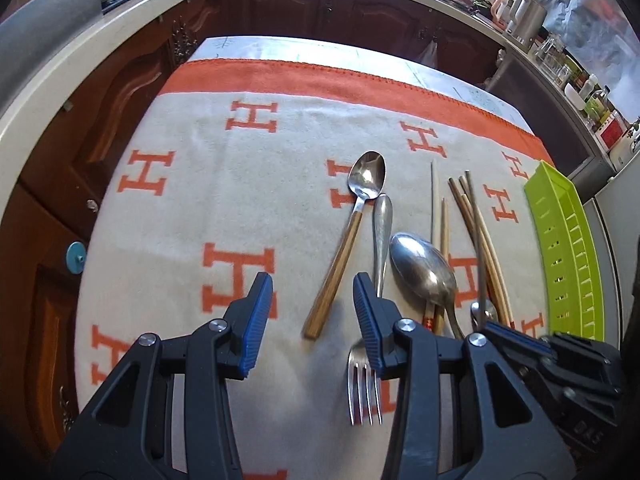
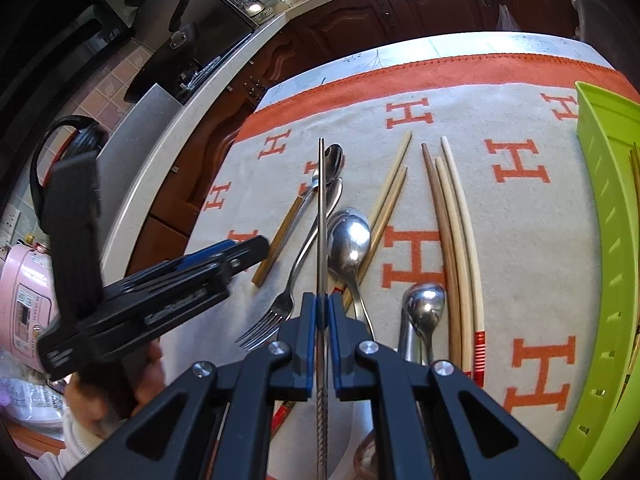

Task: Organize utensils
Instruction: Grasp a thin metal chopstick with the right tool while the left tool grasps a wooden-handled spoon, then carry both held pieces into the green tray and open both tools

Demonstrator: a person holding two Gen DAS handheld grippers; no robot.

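**Metal chopstick gripped on the right; most utensils not yet sorted**

Right hand-held gripper [image 2: 322, 316]: closed on a metal chopstick [image 2: 321, 216], pads pinching the shaft, far tip pointing away over the pile, twisted near end running back between the arms. Held above the cloth, not yet over the tray.

Left hand-held gripper [image 1: 313, 320]: open, nothing between the pads, hovering over the near left part of the blanket [image 1: 192, 208] (white with orange H pattern, covering the surface).

Green tray [image 2: 600, 216] along the right edge of the surface. Something thin and yellowish visible inside at the right rim of the right wrist view; likely a utensil already deposited, but too little shows to say what.

Loose on the cloth, left to right:
- wooden-handled spoon [image 1: 344, 240], bowl far, handle near
- fork [image 1: 366, 384], tines near, handle running far beside that spoon
- large steel spoon [image 1: 424, 270], bowl up, lying across two light wooden chopsticks [image 2: 390, 196]
- small steel spoon [image 2: 425, 304], near, just beside the chopstick bundle
- bundle of three long chopsticks [image 2: 456, 248], red bands at the near ends, between the spoons and the tray

Progress estimate: early. One item in transit, at most a little in the tray, four spoons/forks and at least five chopsticks outstanding.

Next move, as a judgement: carry the metal chopstick right and lay it lengthwise in the tray.
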